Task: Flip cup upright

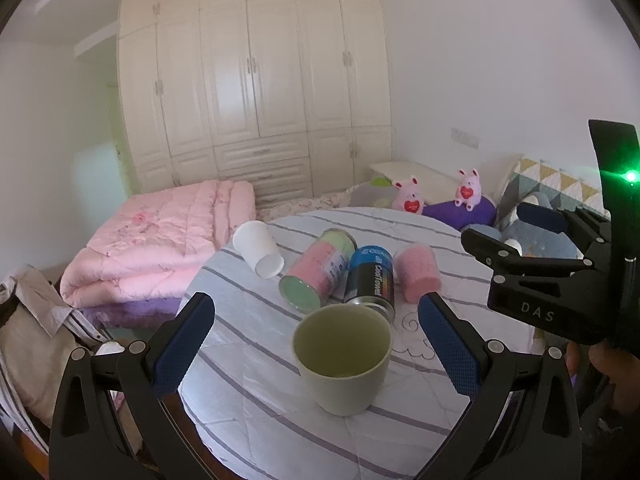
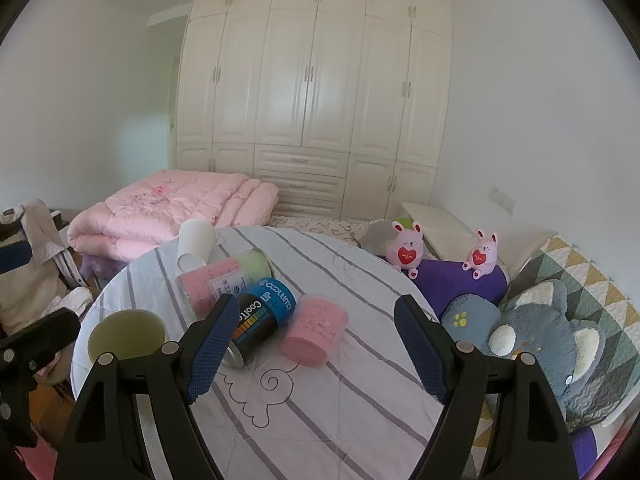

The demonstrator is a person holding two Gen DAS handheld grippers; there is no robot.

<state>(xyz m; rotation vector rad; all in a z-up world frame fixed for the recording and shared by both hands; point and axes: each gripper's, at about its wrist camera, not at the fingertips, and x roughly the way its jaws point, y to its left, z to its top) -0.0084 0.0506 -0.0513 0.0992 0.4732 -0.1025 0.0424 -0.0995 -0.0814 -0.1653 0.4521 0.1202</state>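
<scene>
Round table (image 1: 280,420) under a striped white cloth, bedroom setting.

Green cup (image 1: 342,358) stands upright, mouth up, near the table's front-left edge. Seen from the left wrist it sits between the two blue pads but touches neither. Left gripper (image 1: 316,344) is spread wide, holding nothing.

Right gripper (image 2: 314,346) is also spread wide and holds nothing; it hangs above the cloth. From the right wrist, the green cup sits at about 9 o'clock of the table, outside that gripper's left finger (image 2: 212,344).

Clutter behind the cup, all lying on their sides:
- blue and black can (image 1: 370,280), just beyond the cup at 12 o'clock, close to its rim; cannot tell if they touch
- pink and green can (image 1: 318,270), against the blue can's left side
- pink cup (image 1: 418,274), to the right of the blue can, at about 1 o'clock from the green cup
- white paper cup (image 1: 258,248), farthest back at 11 o'clock, near the far-left table edge

Beyond the table: folded pink quilt (image 1: 160,240), cream wardrobe (image 1: 256,80), two pink plush rabbits (image 2: 406,250) on a purple cushion (image 2: 456,280).
</scene>
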